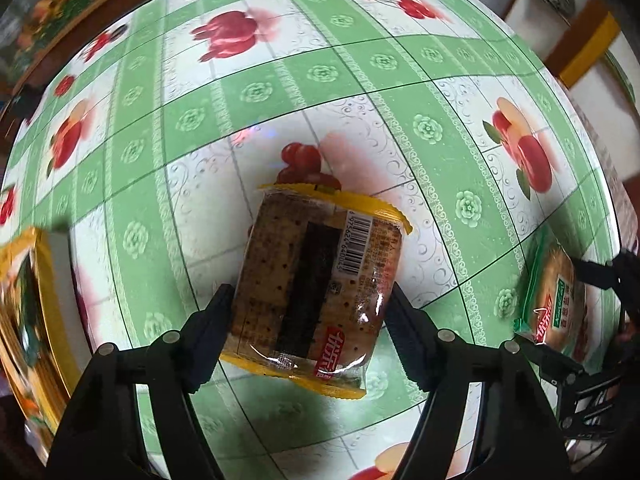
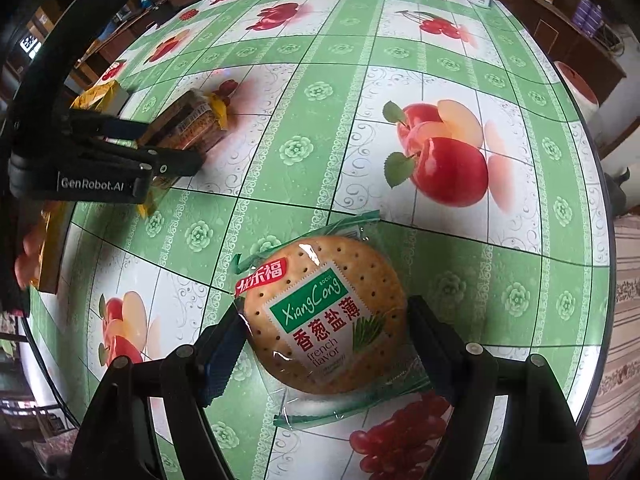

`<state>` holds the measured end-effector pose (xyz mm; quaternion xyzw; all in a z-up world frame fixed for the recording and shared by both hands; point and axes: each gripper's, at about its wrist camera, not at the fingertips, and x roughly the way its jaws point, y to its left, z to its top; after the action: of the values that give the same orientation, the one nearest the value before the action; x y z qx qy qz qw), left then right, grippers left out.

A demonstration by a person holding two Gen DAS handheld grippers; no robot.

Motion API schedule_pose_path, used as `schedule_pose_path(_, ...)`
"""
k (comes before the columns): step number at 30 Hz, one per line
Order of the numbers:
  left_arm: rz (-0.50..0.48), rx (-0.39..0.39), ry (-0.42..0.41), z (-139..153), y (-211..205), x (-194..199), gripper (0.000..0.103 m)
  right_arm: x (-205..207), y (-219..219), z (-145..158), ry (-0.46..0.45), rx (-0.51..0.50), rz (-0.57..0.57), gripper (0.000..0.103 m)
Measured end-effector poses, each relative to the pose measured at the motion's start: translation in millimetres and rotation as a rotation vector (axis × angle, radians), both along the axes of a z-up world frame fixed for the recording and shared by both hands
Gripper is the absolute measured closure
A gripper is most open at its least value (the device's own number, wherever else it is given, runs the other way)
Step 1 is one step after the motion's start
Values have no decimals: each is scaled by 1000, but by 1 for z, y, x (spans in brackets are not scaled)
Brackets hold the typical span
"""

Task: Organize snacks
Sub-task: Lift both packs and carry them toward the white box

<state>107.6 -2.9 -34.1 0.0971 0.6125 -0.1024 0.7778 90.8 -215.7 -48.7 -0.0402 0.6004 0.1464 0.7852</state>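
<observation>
Across the green, fruit-printed surface [image 2: 320,128] everything is laid out flat. Off its left edge, a yellow box [image 1: 28,312] is glimpsed, blurred. Beside the printed apples, toward the near side, a round green-wrapped cracker pack [image 2: 324,316] is pinched by the right gripper [image 2: 326,344], a pad pressed to each side of it. Farther left of those apples, the brown yellow-wrapped cracker pack [image 1: 316,276] is bracketed by the left gripper [image 1: 310,316]; the wrapper seems to be met by both pads, though a firm pinch cannot be told.
</observation>
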Motion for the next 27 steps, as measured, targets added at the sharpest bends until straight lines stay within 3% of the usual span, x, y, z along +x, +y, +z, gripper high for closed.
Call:
schedule_pose_path(14, 139, -41, -105, 0, 10, -98, 30, -37, -2, 0, -40, 1, -52, 23)
schedule_pose_path(17, 168, -48, -121, 6, -29, -94, 30, -46, -6, 1, -34, 27, -73, 23)
schedule_pose_path(22, 226, -86, -147, -1, -10, -106, 30, -62, -7, 1, -29, 55, -87, 24)
schedule_pose_path(27, 258, -74, -190, -3, 0, -130, 30, -76, 0, 2, -19, 82, -90, 24)
